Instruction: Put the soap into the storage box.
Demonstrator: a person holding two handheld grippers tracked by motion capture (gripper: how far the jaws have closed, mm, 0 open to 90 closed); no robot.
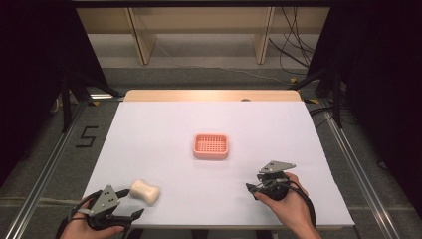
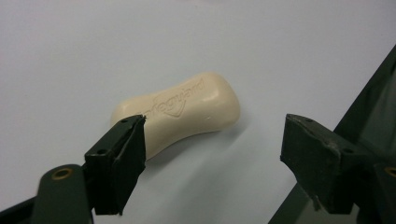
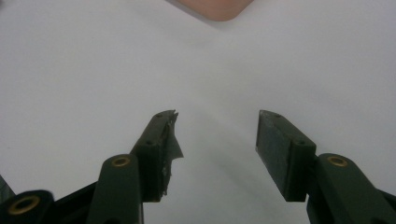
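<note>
High view — left gripper spread beside soap.

Two hands enter from the near edge, each holding a black two-jaw gripper with a grey triangular top plate. The left gripper sits near-left, jaws spread wide. The right gripper sits near-right, jaws parted.

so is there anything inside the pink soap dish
Nothing shows inside the pink soap dish: its slotted grid floor looks bare. The soap bar lies apart, near the left gripper. Anything beneath the dish is hidden.
</note>
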